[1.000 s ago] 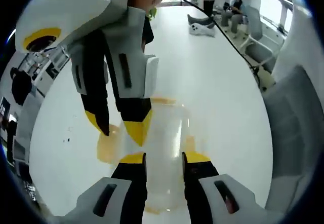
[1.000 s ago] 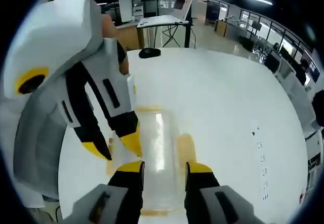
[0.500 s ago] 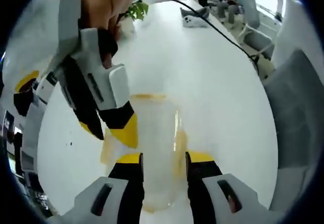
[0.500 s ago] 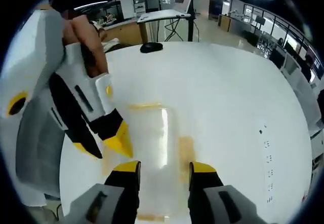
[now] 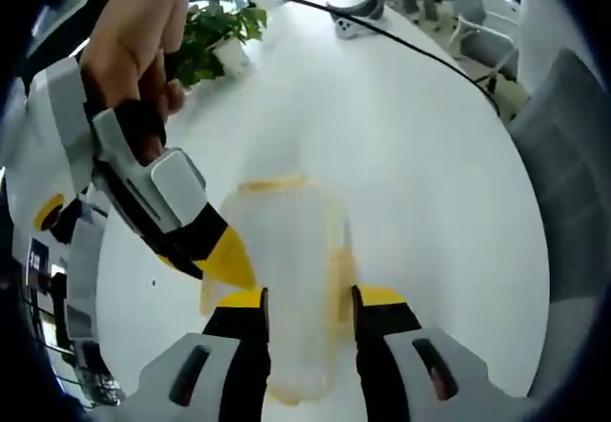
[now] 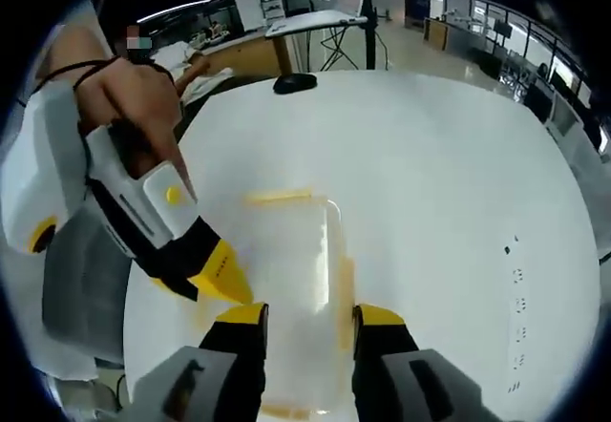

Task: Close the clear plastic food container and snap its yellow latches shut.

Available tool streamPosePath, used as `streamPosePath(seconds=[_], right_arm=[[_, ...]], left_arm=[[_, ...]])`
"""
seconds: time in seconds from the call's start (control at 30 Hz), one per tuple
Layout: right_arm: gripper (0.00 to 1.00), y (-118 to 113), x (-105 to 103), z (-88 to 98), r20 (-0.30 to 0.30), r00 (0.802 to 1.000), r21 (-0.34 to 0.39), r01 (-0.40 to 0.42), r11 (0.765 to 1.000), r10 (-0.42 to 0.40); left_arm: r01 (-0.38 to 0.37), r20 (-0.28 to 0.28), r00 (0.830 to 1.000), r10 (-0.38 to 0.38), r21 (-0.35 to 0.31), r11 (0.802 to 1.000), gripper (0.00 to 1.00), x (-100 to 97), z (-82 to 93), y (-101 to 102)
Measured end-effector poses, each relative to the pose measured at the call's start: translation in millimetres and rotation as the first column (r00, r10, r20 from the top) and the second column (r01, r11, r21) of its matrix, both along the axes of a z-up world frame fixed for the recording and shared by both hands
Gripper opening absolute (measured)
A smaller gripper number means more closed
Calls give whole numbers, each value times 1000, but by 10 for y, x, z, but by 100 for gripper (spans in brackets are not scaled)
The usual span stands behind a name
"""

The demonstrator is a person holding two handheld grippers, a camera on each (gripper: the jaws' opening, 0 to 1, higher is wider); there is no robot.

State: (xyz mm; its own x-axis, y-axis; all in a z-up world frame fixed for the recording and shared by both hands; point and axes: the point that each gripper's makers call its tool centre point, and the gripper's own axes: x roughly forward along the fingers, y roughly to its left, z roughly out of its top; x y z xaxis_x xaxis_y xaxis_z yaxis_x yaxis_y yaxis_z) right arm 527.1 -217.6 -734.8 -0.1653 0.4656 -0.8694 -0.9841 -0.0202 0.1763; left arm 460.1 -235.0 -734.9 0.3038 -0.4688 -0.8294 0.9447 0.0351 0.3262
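White tabletop [image 5: 420, 145] spreads out under both cameras, and the clear rectangular plastic food container with yellow latches [image 5: 286, 250] lies on it just ahead of each gripper, its lid down flat. In the left gripper view a potted green plant [image 5: 215, 35] stands at the far left of the table, a black cable [image 5: 382, 31] runs across the top, a small white-and-dark object [image 5: 348, 16] lies near the far edge, and grey chairs [image 5: 573, 183] line the right side. In the right gripper view a black oval object [image 6: 296, 82] sits at the far end of the table, with a desk [image 6: 305, 26] behind it. Nothing lies between the grippers and the container.

Against half a second ago, the other gripper in each view sits further off to the left of the container and shows less of its body, and the plant is larger in the left gripper view.

The left gripper [image 5: 307, 298] has its yellow-tipped jaws spread, straddling the container's near end. The right gripper [image 6: 307, 315] likewise has its jaws apart over the container's near end [image 6: 296, 250]. In the left gripper view a person's hand [image 5: 138, 50] wraps the right gripper's handle, its tips angled down beside the container's left edge; whether they touch it I cannot tell.
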Motion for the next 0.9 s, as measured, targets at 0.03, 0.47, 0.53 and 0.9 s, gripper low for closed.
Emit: streamPosePath(seconds=[0.03, 0.47, 0.53, 0.9], right_arm=[[33, 5, -4, -5, -9, 1000, -8, -3, 1000, 3], [30, 19, -15, -58, -101, 994, -68, -54, 996, 47], [29, 18, -30, -64, -118, 992, -98, -57, 994, 45], [29, -37, -39, -131, -170, 984, -110, -75, 991, 56]], left_arm=[[4, 3, 1000, -4, 0, 1000, 32, -1, -2, 0], [-6, 32, 999, 5, 27, 1000, 28, 19, -37, -6], [-37, 13, 999, 36, 23, 999, 27, 40, -36, -4], [-28, 37, 999, 27, 18, 999, 25, 43, -48, 0]])
